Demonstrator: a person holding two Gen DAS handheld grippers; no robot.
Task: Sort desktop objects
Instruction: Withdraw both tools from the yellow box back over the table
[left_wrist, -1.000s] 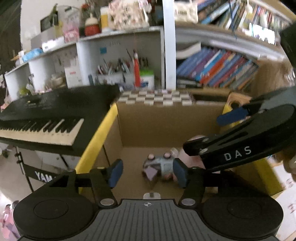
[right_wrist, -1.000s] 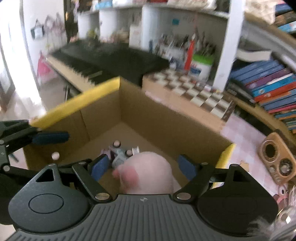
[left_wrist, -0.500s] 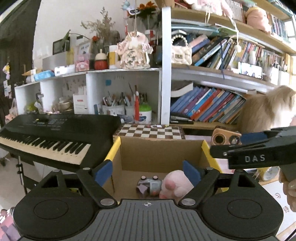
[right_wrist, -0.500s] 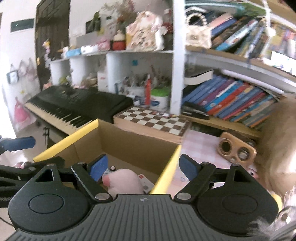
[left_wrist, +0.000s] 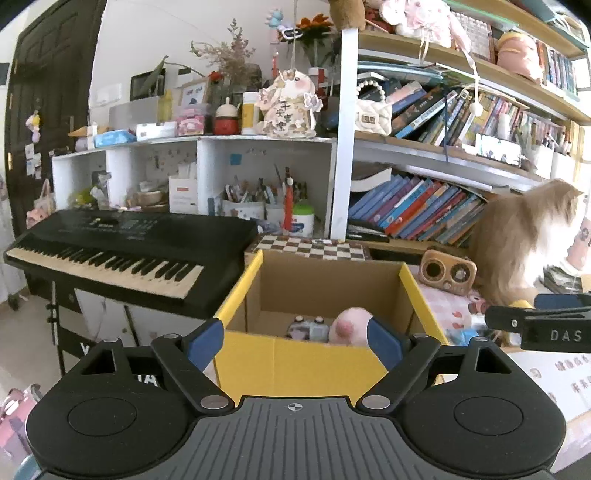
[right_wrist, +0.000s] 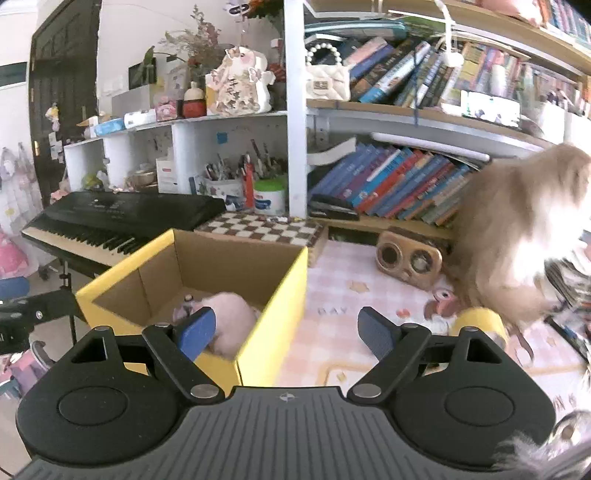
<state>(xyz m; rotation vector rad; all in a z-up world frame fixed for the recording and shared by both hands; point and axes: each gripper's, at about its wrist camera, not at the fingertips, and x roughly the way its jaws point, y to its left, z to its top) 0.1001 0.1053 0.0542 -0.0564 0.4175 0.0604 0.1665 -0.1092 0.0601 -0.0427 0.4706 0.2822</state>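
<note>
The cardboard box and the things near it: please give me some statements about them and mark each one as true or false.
1. A pink plush toy lies inside the cardboard box. True.
2. The right gripper holds the plush toy. False: its jaws stand open with nothing between them.
3. A checkerboard lies behind the box, toward the shelves. True.
4. The wooden speaker is inside the box. False: it stands on the desk outside the box, near a furry animal.
5. The left gripper is open and empty. True.
</note>
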